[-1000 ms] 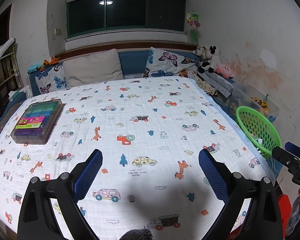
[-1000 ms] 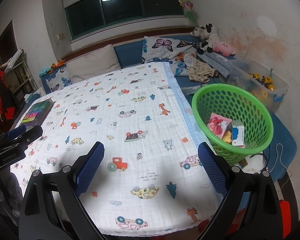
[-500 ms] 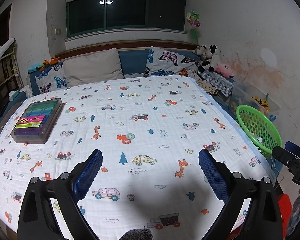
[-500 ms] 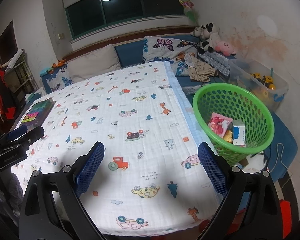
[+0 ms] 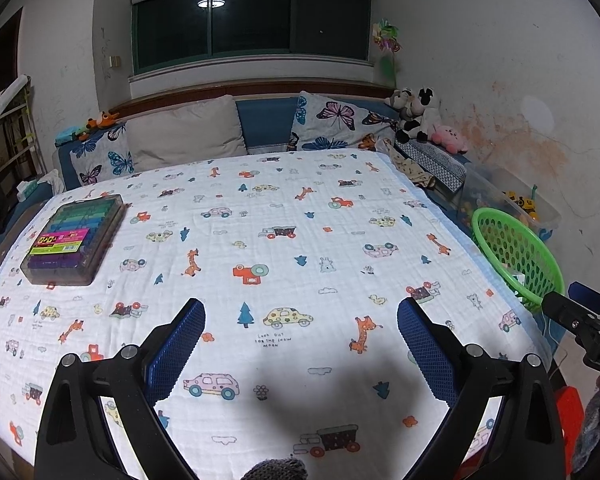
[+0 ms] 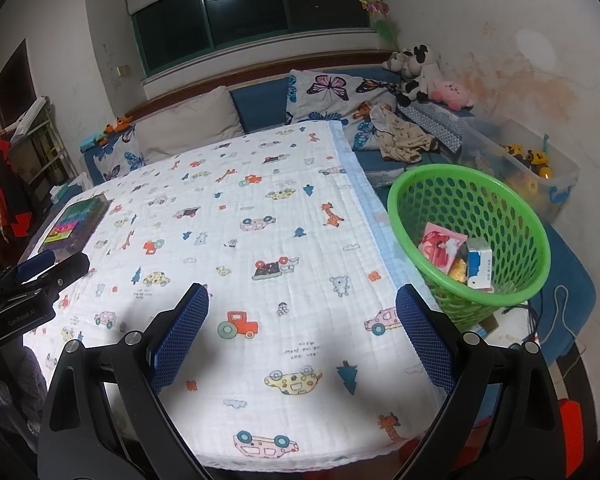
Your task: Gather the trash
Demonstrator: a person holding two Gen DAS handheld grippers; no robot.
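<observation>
Blanket (image 5: 300, 240) fills the left wrist view, its printed surface bare through the middle and front; the left gripper (image 5: 300, 344) hangs over its near edge with jaws spread wide and nothing between them. A marker box (image 5: 74, 240) lies near the blanket's left edge, and a green basket (image 5: 516, 256) stands just beyond the right edge. In the right wrist view the right gripper (image 6: 302, 334) is likewise spread and empty above the blanket's near right corner. The basket (image 6: 468, 232), just off the right edge, holds the trash (image 6: 456, 258): a pink packet, a blue-and-white carton and a yellow scrap.
</observation>
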